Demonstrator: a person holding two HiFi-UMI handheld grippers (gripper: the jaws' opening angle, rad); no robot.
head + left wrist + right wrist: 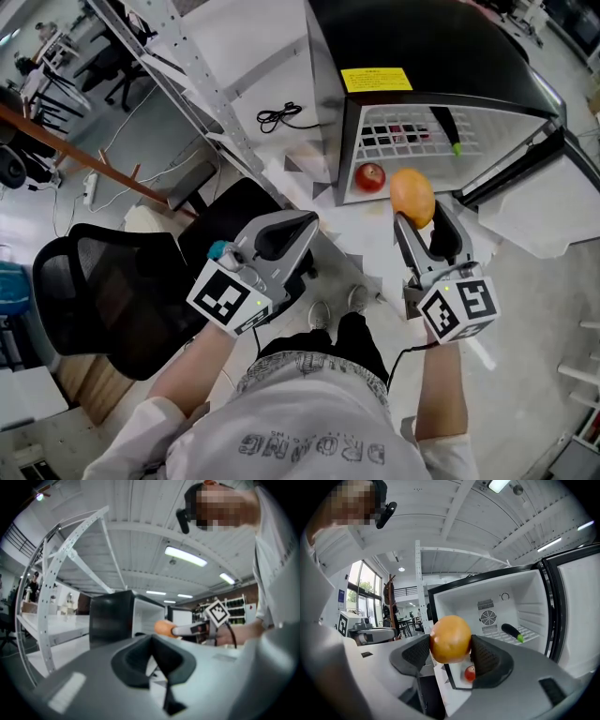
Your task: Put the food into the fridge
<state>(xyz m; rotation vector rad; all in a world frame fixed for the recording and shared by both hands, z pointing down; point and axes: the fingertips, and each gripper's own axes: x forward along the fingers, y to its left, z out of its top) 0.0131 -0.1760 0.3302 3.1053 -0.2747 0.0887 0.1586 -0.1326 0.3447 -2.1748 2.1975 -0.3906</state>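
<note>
1. R gripper [419, 217]: claw clenched on a round orange fruit [412, 195]. Jaws are spread only as wide as the fruit, w/ a ribbed pad pressing each side. The fruit's top half stands clear above the pads.
2. In the right gripper view the fruit [450, 638] fills the gap between the R gripper [450, 649] jaws. Nothing else touches it.
3. The fruit is up in the air, just in front of the open fridge [422, 47], near the lower front edge of the opening. Can't tell if it has crossed that edge.
4. L gripper [305, 225]: claw closed, pads together at the tips, nothing gripped. It is held low, well left of the fridge, tips pointing toward it.
5. The left gripper view shows the same: L gripper [153, 648] pads meet and hold nothing. The fruit [164, 627] and the R gripper show beyond them, at the fridge front.
6. Fridge door [525, 159] is swung open to the right.
7. Inside, a red apple [370, 176] sits on the fridge floor by the left front corner.
8. A dark eggplant [448, 127] w/ a green end lies on the wire shelf [394, 139], toward its right edge.
9. Yellow label [376, 79] is on the fridge's black top, near the front edge.
10. A black mesh chair [103, 291] stands left of the person.
</note>
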